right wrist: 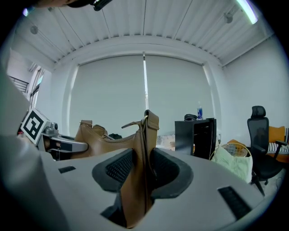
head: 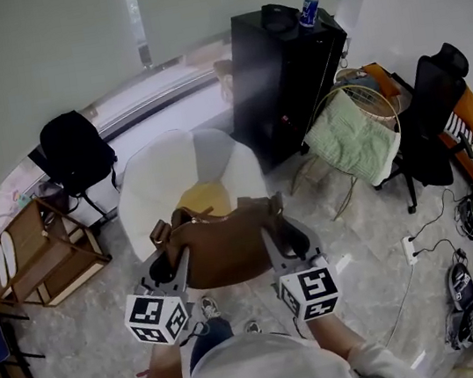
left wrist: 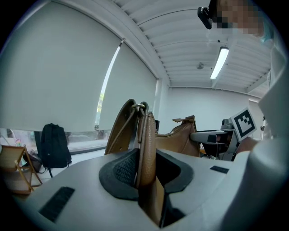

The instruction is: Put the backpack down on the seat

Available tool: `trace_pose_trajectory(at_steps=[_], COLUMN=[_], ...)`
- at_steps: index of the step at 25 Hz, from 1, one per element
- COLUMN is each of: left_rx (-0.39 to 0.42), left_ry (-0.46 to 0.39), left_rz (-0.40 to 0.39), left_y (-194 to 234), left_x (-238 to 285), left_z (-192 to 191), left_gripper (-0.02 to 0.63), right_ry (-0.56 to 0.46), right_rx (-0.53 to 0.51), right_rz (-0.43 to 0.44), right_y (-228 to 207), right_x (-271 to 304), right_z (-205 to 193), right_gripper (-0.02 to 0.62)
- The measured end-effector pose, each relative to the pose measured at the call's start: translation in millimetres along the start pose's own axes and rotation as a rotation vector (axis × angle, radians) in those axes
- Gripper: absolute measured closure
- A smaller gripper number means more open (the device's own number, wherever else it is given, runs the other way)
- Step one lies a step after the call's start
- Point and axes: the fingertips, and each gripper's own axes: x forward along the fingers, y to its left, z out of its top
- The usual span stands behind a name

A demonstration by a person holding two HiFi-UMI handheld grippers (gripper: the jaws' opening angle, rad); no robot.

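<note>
**Head view.** Both forearms reach forward from the body at about the same height, parallel, with the marker cubes nearest the person. The left gripper (head: 175,260) and right gripper (head: 277,238) point away from the person and angle slightly inward. The brown backpack (head: 225,249) hangs between them, each gripper holding one upper corner. It is over the near edge of the white seat (head: 157,183); whether they touch cannot be told. A black bag (head: 76,151) is near the window at left. A black cabinet (head: 285,69) is beyond the seat at right.

**Left gripper view.** The left gripper (left wrist: 145,168) is partly closed, with both pads pressing on a brown strap (left wrist: 147,144) that stands upright between them. The backpack (left wrist: 180,137) extends to the right, toward the right gripper (left wrist: 216,136).

**Right gripper view.** The right gripper (right wrist: 142,169) is also partly closed, clamped on an upright strap (right wrist: 145,149). The backpack (right wrist: 100,137) extends to the left, toward the left gripper (right wrist: 61,144).
</note>
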Motion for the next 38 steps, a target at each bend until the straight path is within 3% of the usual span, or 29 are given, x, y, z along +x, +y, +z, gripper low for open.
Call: trace_pose_trajectory(at_steps=[21, 28, 38], left_rx=[0.051, 0.03, 0.001], left_ry=[0.008, 0.039, 0.041], left_rz=[-0.179, -0.182, -0.102], left_y=[135.0, 153.6, 163.7], left_x=[77.9, 110.7, 196.3], left_z=[47.4, 38.2, 49.4], left_gripper=[0.497, 0.497, 0.497], right_ry=[0.0, 0.03, 0.054], right_rx=[0.04, 0.056, 0.056], right_rz=[-0.172, -0.176, -0.091], right_y=[28.5, 13.4, -57.9], right_x=[129.0, 162.7, 235.9], right_z=[26.9, 15.0, 18.2], right_gripper=[0.439, 0.439, 0.44])
